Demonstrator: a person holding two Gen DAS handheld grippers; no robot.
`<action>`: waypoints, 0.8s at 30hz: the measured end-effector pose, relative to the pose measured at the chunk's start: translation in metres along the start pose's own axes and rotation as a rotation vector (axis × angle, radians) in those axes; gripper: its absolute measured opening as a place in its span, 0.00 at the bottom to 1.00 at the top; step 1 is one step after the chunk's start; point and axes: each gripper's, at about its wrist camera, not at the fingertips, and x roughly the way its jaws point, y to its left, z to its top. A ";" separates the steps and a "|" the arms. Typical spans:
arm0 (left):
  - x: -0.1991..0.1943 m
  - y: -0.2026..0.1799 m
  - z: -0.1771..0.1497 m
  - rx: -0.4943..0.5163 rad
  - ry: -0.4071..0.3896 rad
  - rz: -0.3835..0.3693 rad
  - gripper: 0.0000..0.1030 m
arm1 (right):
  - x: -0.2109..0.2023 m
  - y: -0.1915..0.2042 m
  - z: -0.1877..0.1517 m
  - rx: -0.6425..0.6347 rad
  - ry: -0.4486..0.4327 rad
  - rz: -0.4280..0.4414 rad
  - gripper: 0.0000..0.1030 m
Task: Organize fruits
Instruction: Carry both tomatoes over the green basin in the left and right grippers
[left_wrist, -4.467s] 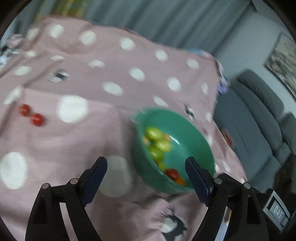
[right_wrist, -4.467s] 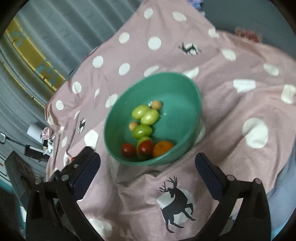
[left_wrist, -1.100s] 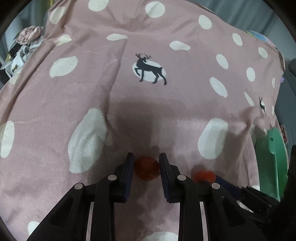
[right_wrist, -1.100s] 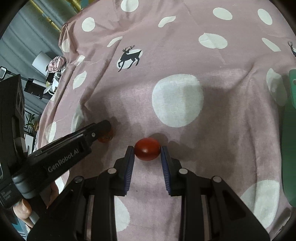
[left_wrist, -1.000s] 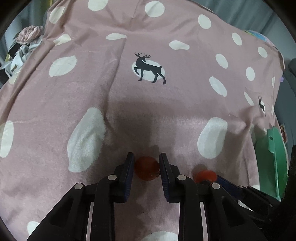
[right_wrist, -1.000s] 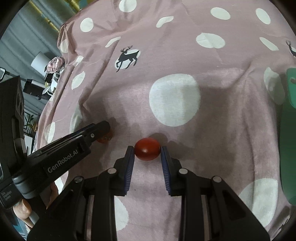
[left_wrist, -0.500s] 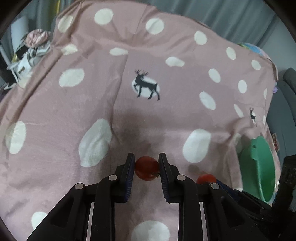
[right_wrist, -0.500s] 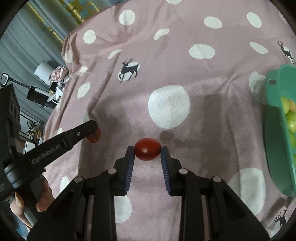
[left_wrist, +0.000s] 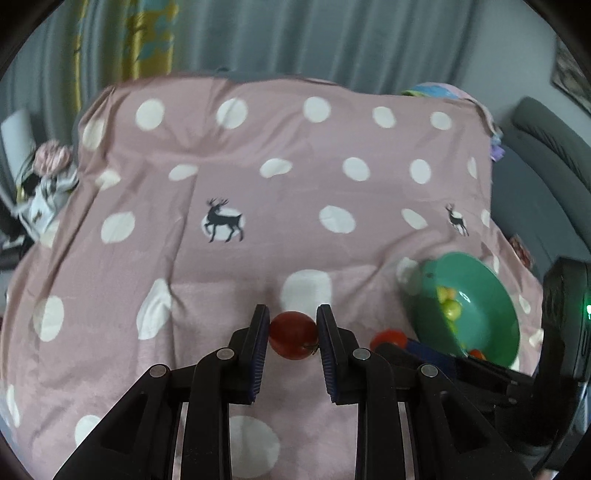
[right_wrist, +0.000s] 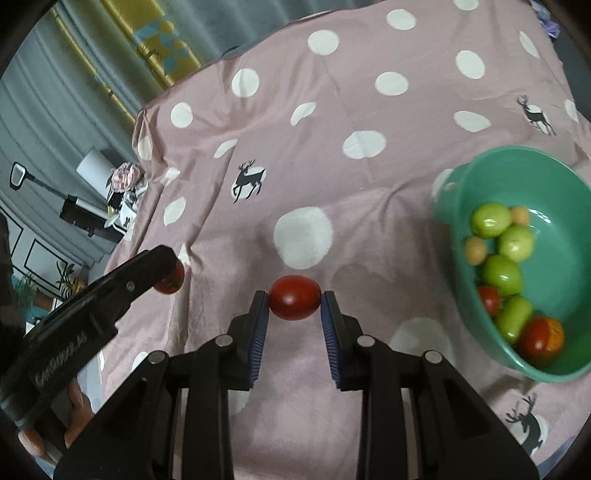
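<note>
Now the pink spotted cloth (right_wrist: 369, 110) covers the surface, perhaps a bed or a counter, I cannot tell. The green bowl (right_wrist: 458, 188) with green and red fruits sits near its right edge. It lies to the right of both claws, nearer to the right hand. The right claw (right_wrist: 294, 301) pinches a red tomato (right_wrist: 294, 298) above the cloth, pointing steeply down. The left claw (left_wrist: 293, 326) also pinches its own tomato (left_wrist: 293, 334), tilted down alike.
</note>
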 end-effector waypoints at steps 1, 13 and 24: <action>-0.003 -0.005 -0.001 0.017 -0.008 0.001 0.26 | -0.004 -0.003 0.000 0.003 -0.006 0.001 0.29; -0.023 -0.073 -0.007 0.107 -0.049 -0.084 0.26 | -0.075 -0.052 0.001 0.057 -0.083 -0.098 0.29; 0.004 -0.136 -0.007 0.112 -0.025 -0.192 0.26 | -0.102 -0.118 0.010 0.181 -0.085 -0.114 0.29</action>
